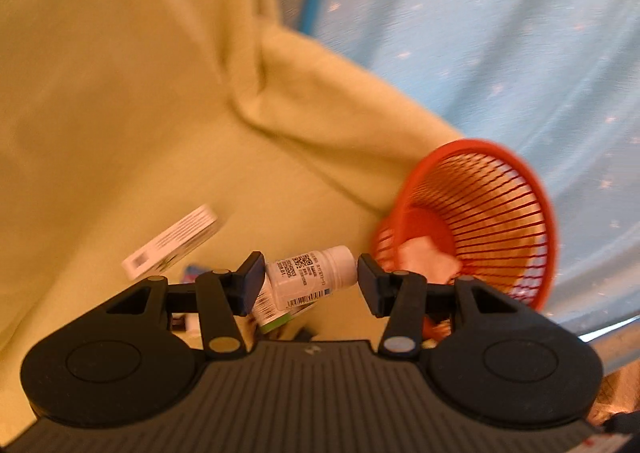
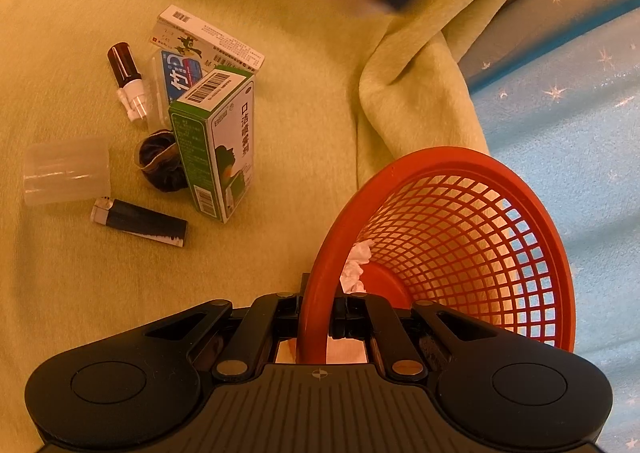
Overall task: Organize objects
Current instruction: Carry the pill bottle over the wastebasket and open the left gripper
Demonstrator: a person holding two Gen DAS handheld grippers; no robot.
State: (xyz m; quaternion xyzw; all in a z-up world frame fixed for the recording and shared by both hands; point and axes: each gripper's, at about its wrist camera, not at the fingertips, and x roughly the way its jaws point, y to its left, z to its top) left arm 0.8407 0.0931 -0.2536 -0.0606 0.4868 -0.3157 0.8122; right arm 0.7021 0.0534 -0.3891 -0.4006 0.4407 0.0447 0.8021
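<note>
**Bottle in the left jaws, basket rim pinched on the right**

Left gripper [image 1: 311,280] first: its jaws are spread, and a white bottle [image 1: 310,276] lies crosswise between them, cap towards the right finger. The left pad is against the bottle's base; at the cap end I cannot tell whether the pad touches, so whether it truly grips is unclear. Behind the gripper to the left, a white box [image 1: 172,243] is blurred over the yellow-green blanket [image 1: 120,93]. To the right, the red basket [image 1: 480,157] is tipped with its mouth towards the camera, a crumpled tissue [image 1: 426,259] inside.

Over to the right wrist view. On the far left of the blanket [image 2: 300,133] lies a clear plastic case [image 2: 66,171], with a dark lighter [image 2: 140,223] just below it. Next along, a brown vial [image 2: 126,77] with a white nozzle, a dark scrunchie [image 2: 162,161], and a blue-labelled packet [image 2: 180,77] tucked among the boxes. A white carton [image 2: 208,39] lies flat behind; a green-and-white carton [image 2: 216,145] stands in front of it, beside the scrunchie.

Then the right gripper [image 2: 316,317]: jaws closed on the basket's [image 2: 460,161] thick rim, basket tilted, tissue [image 2: 356,265] near its base. Blue starred fabric [image 2: 580,113] fills the right edge.
</note>
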